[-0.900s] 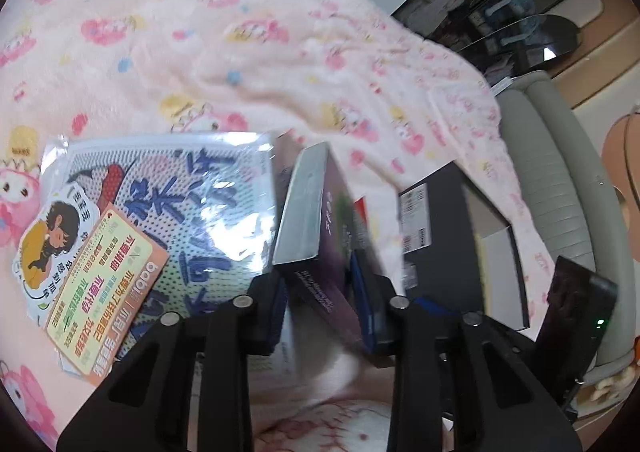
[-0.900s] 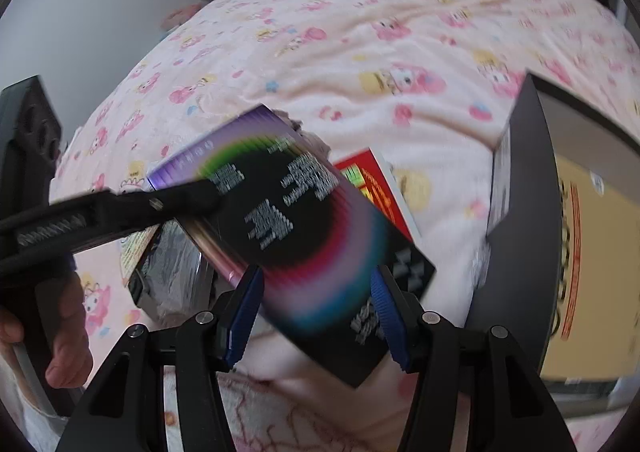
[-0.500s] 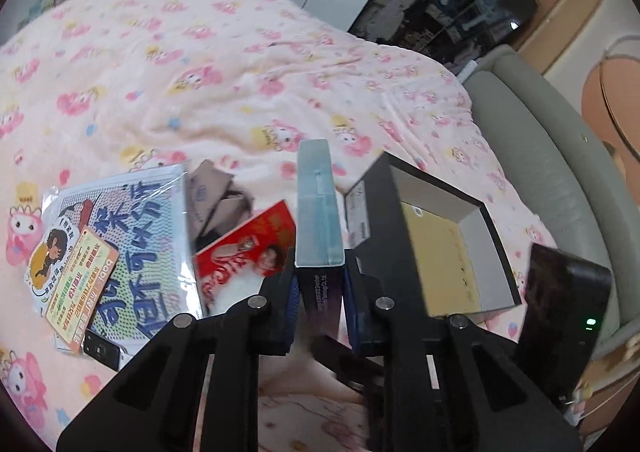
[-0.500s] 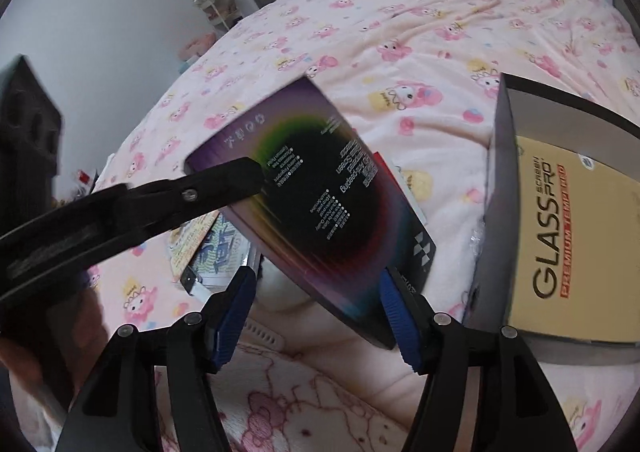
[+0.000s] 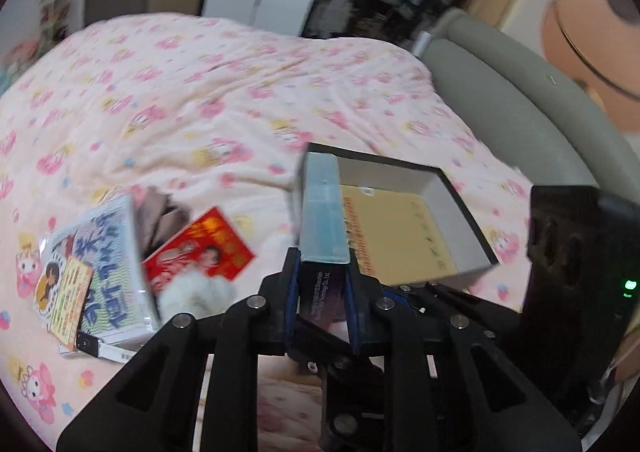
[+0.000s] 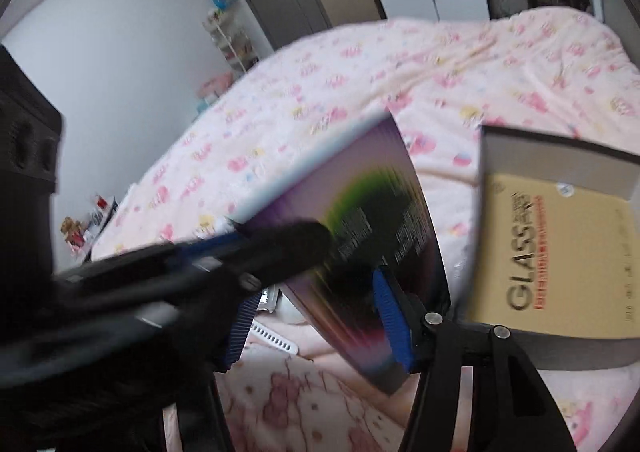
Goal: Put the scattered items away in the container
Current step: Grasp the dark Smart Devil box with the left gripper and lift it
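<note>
A flat purple box [image 5: 322, 208] stands on edge in my left gripper [image 5: 320, 280], which is shut on its thin sides. It hangs over the pink bed by the near left wall of the black container [image 5: 460, 212]. In the right wrist view the box [image 6: 360, 188] shows its dark rainbow face, blurred, with a left finger [image 6: 288, 240] across it. My right gripper [image 6: 316, 322] sits under the box's lower corner; its left pad is apart from the box. The container [image 6: 560, 148] holds a tan packet [image 6: 560, 252].
A plastic-sleeved printed pack [image 5: 108, 264], a red packet [image 5: 200, 252], a white fluffy item [image 5: 196, 292] and a brown cloth piece [image 5: 160, 212] lie on the pink blanket [image 5: 240, 92] left of the container. A grey padded edge [image 5: 500, 92] borders the bed on the right.
My left gripper has risen with the purple box and carried it right, from over the scattered items to beside the container. The right gripper followed under it, and both views pulled back.
</note>
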The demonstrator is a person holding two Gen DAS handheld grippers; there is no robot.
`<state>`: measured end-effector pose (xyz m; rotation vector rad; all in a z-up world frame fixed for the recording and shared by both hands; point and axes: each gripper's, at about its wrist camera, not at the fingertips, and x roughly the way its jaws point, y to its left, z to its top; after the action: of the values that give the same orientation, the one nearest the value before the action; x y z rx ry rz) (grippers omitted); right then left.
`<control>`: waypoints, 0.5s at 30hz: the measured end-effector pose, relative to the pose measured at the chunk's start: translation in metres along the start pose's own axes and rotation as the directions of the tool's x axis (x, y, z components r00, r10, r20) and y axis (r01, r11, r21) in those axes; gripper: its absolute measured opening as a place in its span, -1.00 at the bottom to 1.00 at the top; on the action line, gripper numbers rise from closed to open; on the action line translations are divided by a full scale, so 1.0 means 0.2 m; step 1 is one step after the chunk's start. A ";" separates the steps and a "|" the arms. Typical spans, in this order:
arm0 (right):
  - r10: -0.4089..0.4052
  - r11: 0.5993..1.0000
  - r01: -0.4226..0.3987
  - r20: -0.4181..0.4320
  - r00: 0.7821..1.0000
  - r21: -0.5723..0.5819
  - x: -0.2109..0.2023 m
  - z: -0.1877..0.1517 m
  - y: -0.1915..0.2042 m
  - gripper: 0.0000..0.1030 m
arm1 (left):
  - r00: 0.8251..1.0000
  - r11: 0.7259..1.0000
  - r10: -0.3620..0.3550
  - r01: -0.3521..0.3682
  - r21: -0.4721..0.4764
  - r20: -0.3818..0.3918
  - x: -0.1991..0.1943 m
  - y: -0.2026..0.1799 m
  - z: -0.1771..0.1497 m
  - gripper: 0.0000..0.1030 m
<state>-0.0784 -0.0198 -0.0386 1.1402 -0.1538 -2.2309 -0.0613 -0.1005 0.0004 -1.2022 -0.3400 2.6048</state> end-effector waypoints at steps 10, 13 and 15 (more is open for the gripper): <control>-0.069 0.981 0.066 0.011 0.998 0.180 -0.46 -0.40 -0.30 -0.04 | 0.994 0.974 0.107 -0.101 0.204 -0.021 0.09 -0.60 -0.28 -0.52; -0.096 0.965 0.093 -0.003 0.995 0.243 -0.54 -0.51 -0.43 -0.04 | 0.993 0.971 0.107 -0.095 0.220 -0.044 0.13 -0.68 -0.34 -0.93; -0.133 0.951 0.131 -0.014 0.991 0.279 -0.58 -0.55 -0.50 -0.04 | 0.994 0.970 0.098 -0.085 0.228 -0.046 0.16 -0.74 -0.37 -0.93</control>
<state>0.0086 0.1458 -0.0634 1.3278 -0.4180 -2.3846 -0.0052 0.0567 -0.0238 -1.2352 0.0244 2.5932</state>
